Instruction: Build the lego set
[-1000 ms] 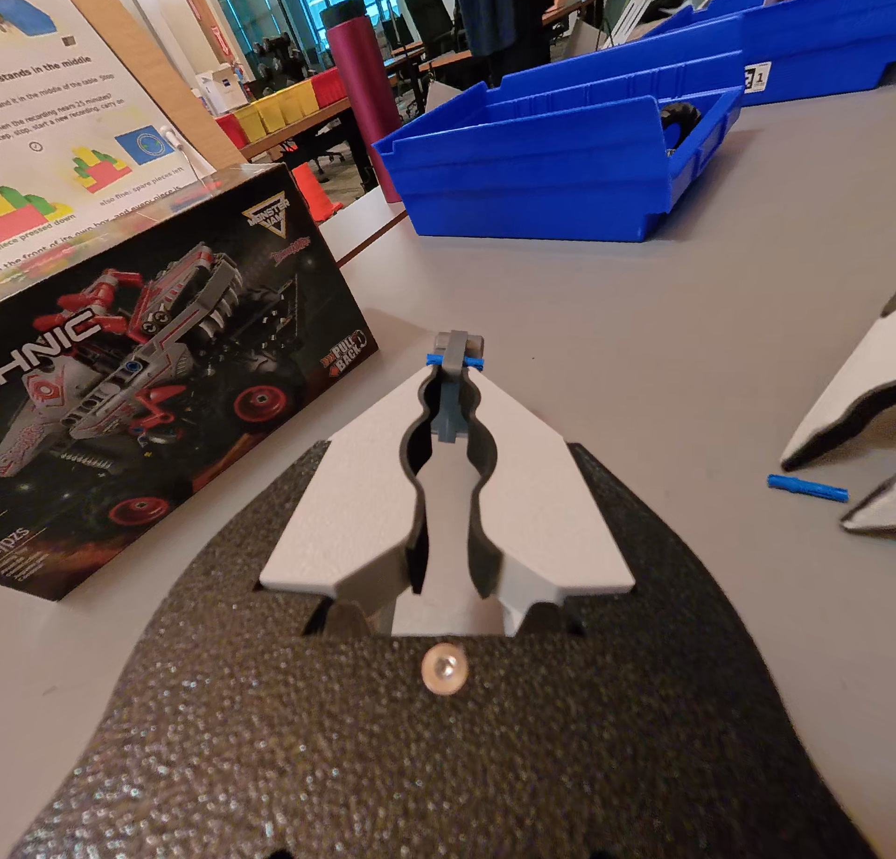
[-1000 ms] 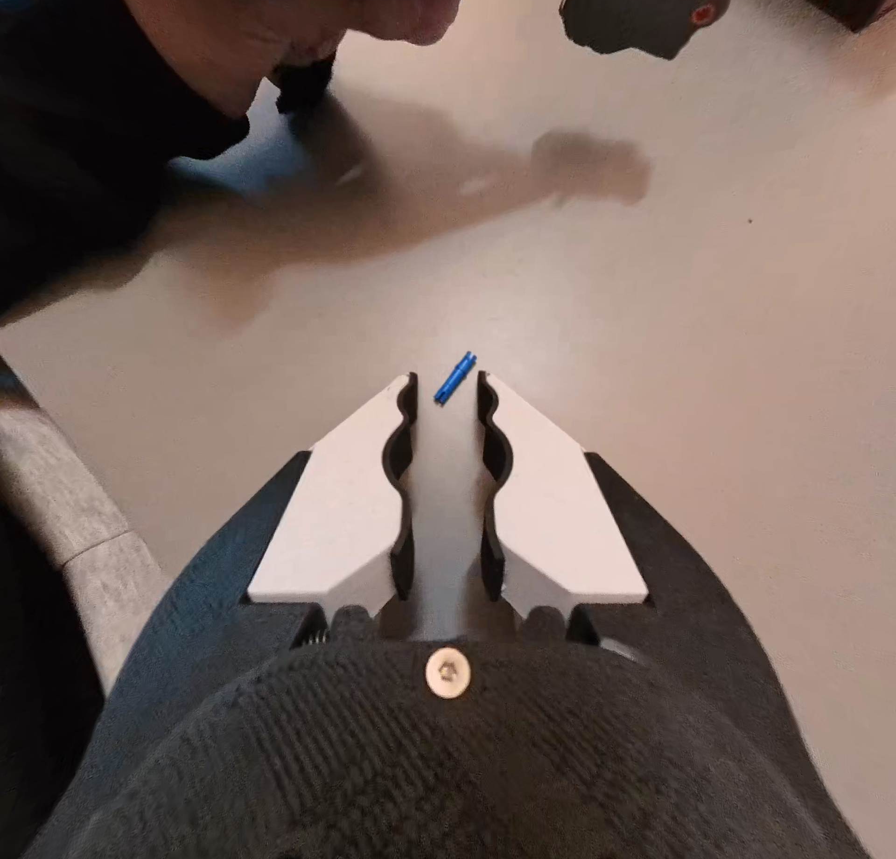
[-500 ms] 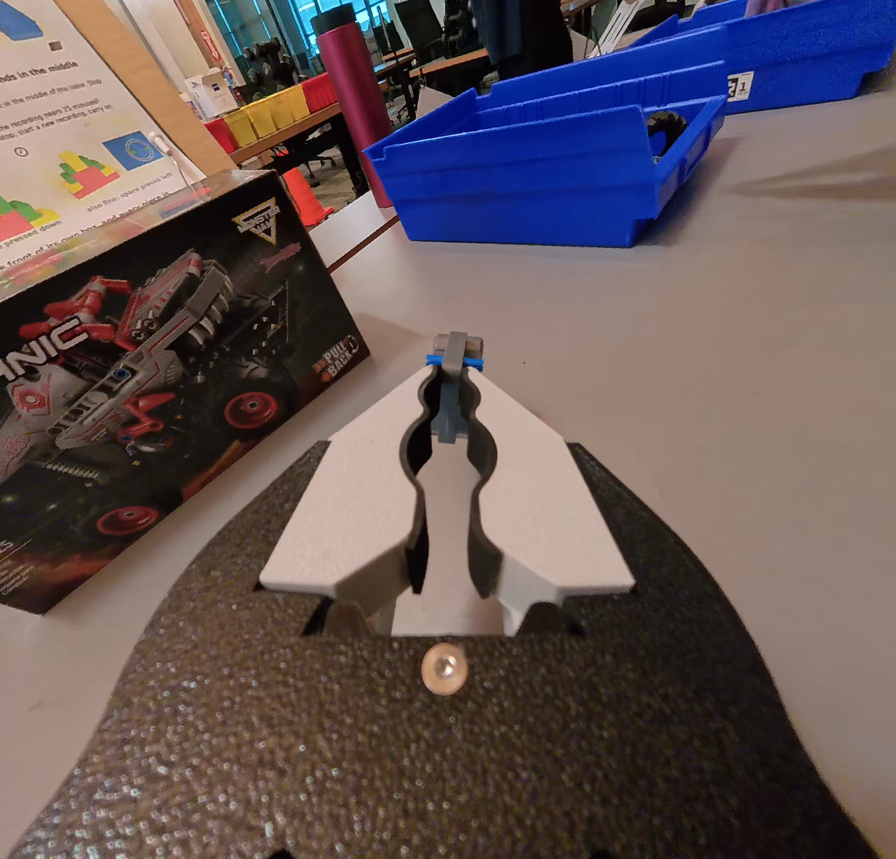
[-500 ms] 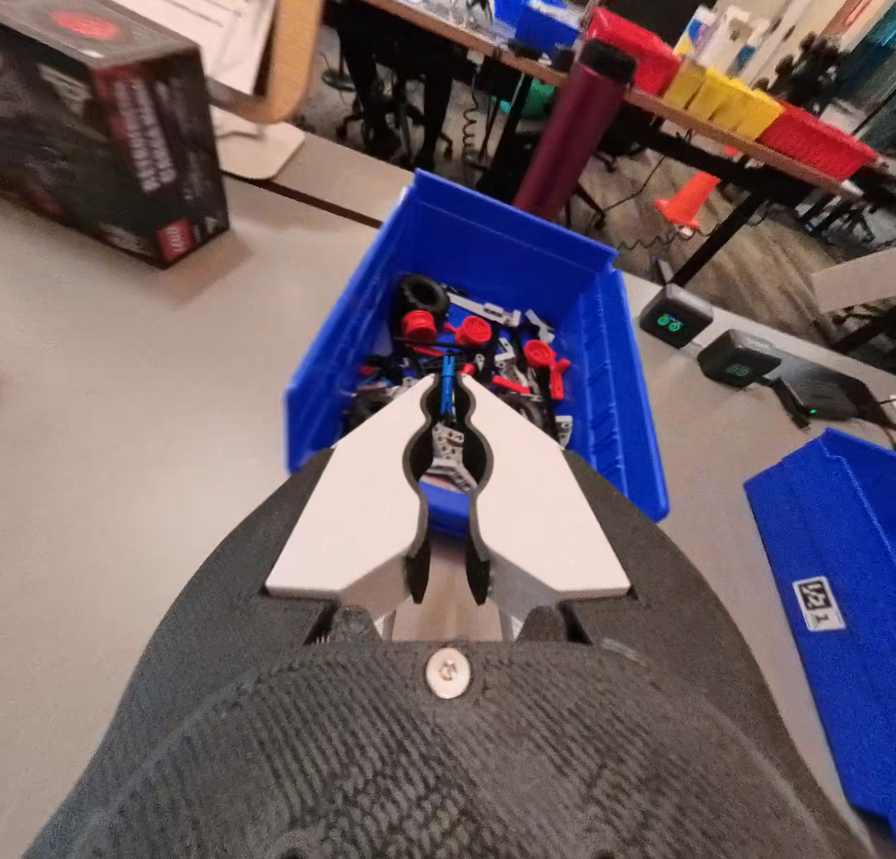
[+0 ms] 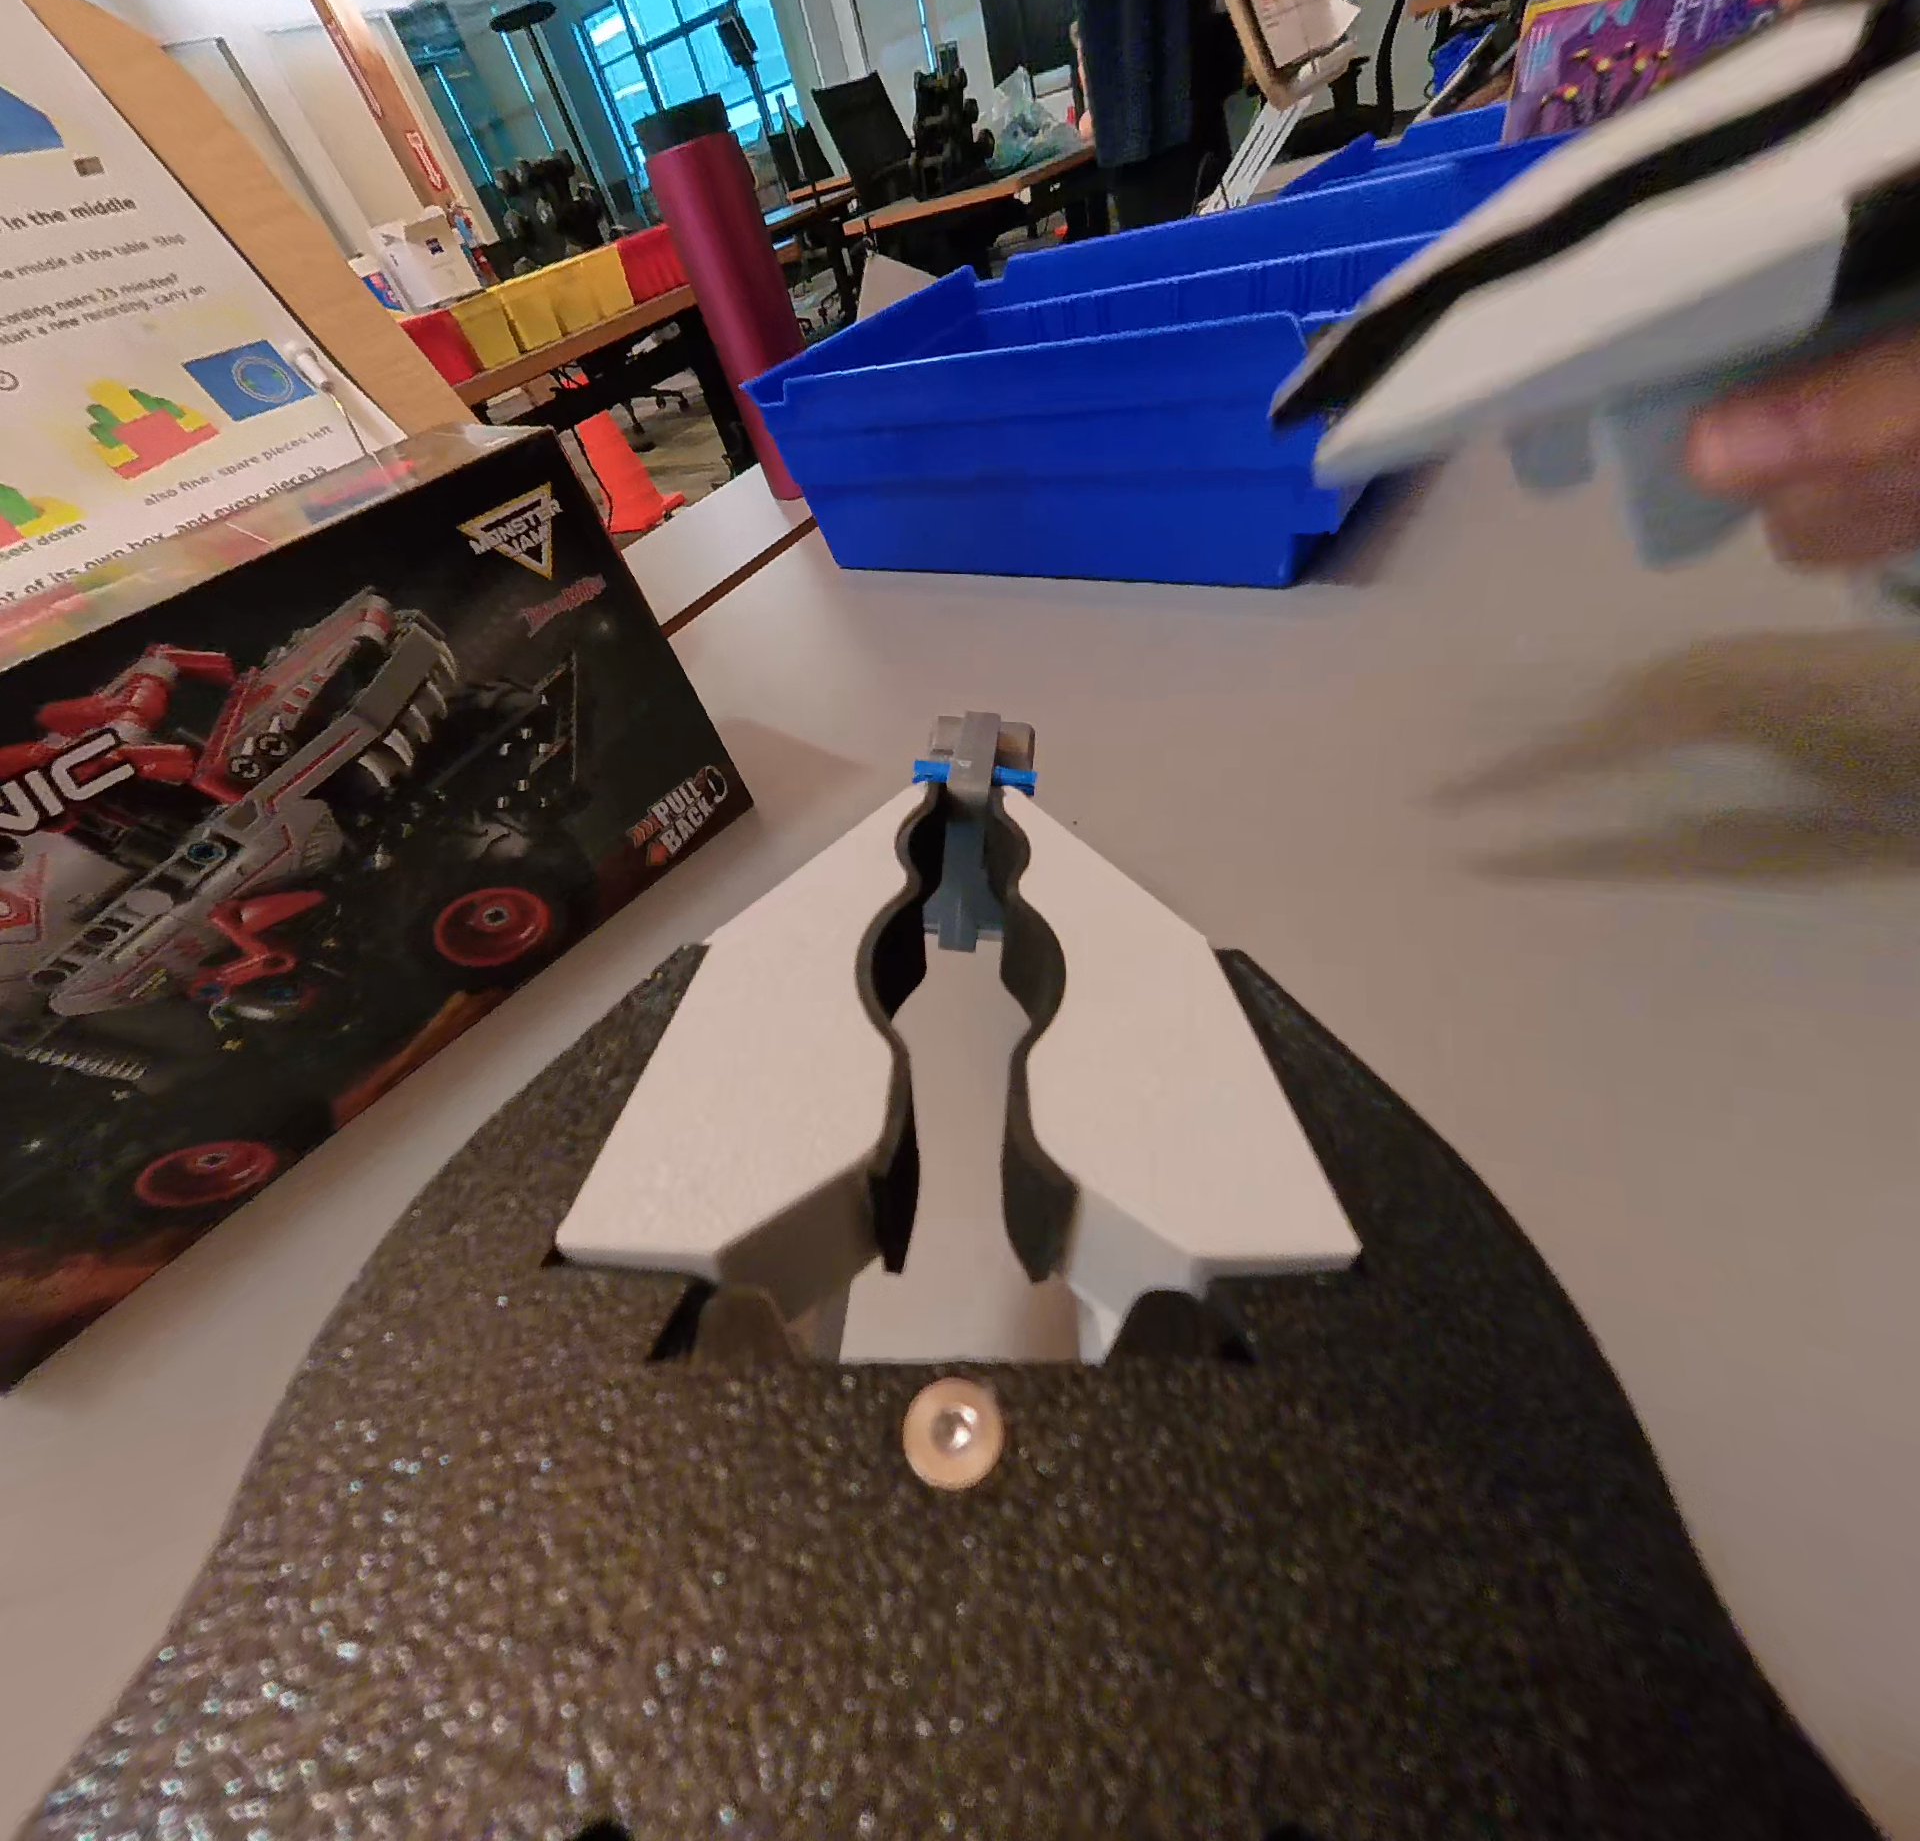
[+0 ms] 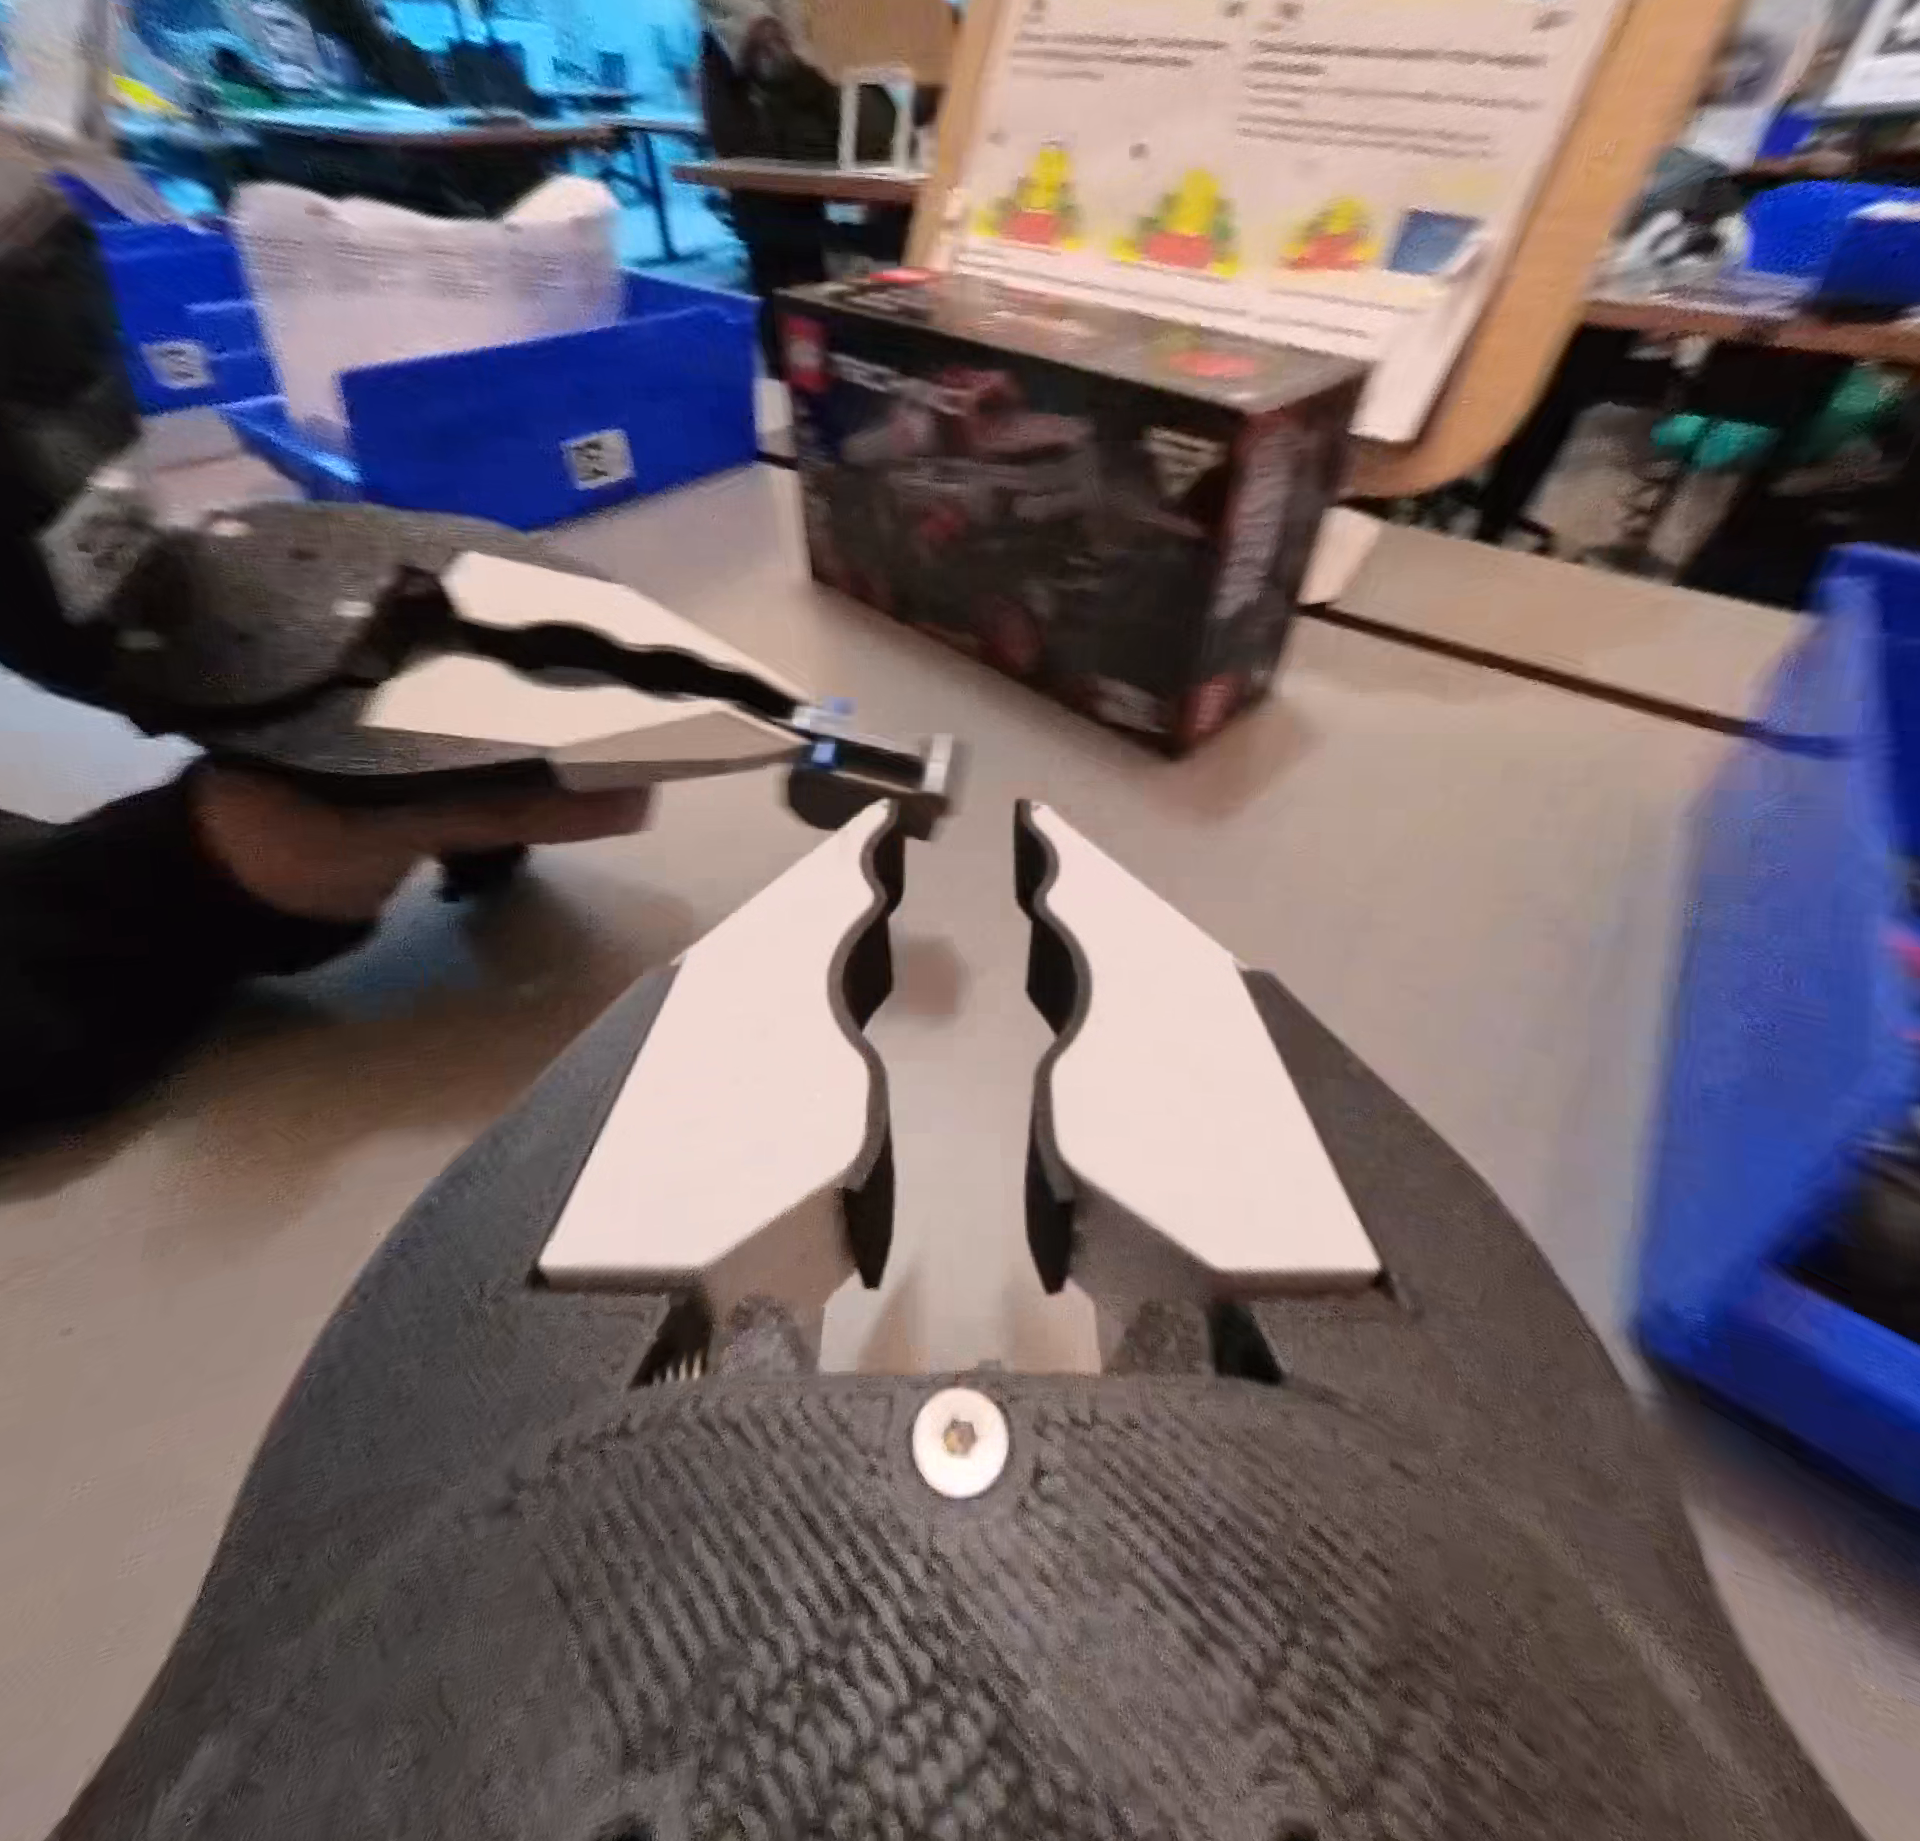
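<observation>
My left gripper (image 5: pixel 971 799) is shut on a small grey lego piece (image 5: pixel 975 752) with a blue pin through it and holds it just above the grey table. In the right wrist view the left gripper (image 6: pixel 800 726) comes in from the left, with the grey piece (image 6: pixel 883 757) sticking out of its tips. My right gripper (image 6: pixel 956 815) is open and empty, its left fingertip (image 6: pixel 878 835) right beside that piece. In the left wrist view the right gripper (image 5: pixel 1304 420) shows blurred at the upper right.
The black lego set box (image 5: pixel 312 804) stands to the left, also seen in the right wrist view (image 6: pixel 1060 513), with an instruction board (image 6: pixel 1299 129) behind it. Stacked blue bins (image 5: pixel 1060 441) sit ahead. A blue parts bin (image 6: pixel 1787 960) is close on the right. A maroon bottle (image 5: pixel 717 285) stands behind the table. The grippers' ends are close to 9 cm from one another.
My right gripper closed on the blue pin, swung over the parts bin, then turned back toward the left gripper and now stands open and empty. The left gripper has barely moved.
</observation>
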Motion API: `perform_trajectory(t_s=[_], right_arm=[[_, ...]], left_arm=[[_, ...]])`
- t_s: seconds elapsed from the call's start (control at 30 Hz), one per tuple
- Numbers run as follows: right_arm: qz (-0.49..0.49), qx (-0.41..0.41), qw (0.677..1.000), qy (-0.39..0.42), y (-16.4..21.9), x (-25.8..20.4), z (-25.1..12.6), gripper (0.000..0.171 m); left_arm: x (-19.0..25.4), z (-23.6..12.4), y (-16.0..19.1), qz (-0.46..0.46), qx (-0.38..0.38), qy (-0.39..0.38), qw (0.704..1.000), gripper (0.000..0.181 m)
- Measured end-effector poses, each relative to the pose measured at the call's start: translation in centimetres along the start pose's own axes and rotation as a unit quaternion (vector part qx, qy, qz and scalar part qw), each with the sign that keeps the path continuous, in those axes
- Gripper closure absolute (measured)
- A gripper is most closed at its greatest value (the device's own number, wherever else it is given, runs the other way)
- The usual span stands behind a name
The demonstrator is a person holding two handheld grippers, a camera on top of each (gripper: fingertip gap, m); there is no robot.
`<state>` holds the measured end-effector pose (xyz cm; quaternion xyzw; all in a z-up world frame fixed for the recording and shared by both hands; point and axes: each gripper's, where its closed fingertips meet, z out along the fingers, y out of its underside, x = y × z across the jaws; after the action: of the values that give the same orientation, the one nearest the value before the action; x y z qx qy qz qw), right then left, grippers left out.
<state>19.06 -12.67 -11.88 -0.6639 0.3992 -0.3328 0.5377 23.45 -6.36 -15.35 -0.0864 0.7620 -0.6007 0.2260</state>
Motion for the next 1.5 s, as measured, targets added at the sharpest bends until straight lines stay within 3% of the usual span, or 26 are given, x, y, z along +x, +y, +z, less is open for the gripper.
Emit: perform_trajectory(t_s=[0.1, 0.2, 0.3, 0.7, 1.03, 1.17, 1.33, 1.4, 1.5], right_arm=[[0.031, -0.026, 0.998, -0.057, 1.7, -4.3, 3.5, 0.151], [0.04, -0.005, 0.999, -0.029, 1.4, -3.7, 4.7, 0.152], [0.077, 0.024, 0.996, -0.045, 0.8, -3.9, 4.7, 0.158], [0.062, 0.046, 0.997, -0.021, 1.4, -3.4, 5.0, 0.168], [-0.003, 0.046, 0.999, 0.026, 1.2, -3.2, 5.6, 0.168], [0.019, 0.041, 0.999, 0.014, 1.3, -3.0, 5.7, 0.169], [-0.03, 0.03, 0.999, 0.03, 1.3, -3.6, 5.7, 0.169], [-0.025, 0.022, 0.999, 0.039, 1.7, -3.2, 5.3, 0.168], [0.002, 0.027, 0.999, 0.039, 2.0, -2.5, 4.1, 0.168]], left_arm=[[0.3, 0.0, -0.1, 0.014, 0.001, 0.0, 1.0, 0.176], [0.7, -0.3, -1.2, 0.034, 0.024, 0.0, 0.999, 0.176], [0.9, -0.3, -1.5, 0.044, 0.029, -0.002, 0.999, 0.176], [1.4, -0.1, -1.7, 0.018, 0.039, 0.009, 0.999, 0.176], [0.7, -0.1, -1.4, -0.057, 0.046, 0.02, 0.997, 0.177], [0.6, 0.0, -1.1, -0.061, 0.035, 0.023, 0.997, 0.176], [0.1, -0.2, -1.2, 0.013, 0.006, -0.043, 0.999, 0.176], [-3.2, -1.1, -0.9, 0.006, -0.004, -0.13, 0.992, 0.177], [-4.6, -2.2, -0.9, -0.083, 0.035, -0.084, 0.992, 0.177]])
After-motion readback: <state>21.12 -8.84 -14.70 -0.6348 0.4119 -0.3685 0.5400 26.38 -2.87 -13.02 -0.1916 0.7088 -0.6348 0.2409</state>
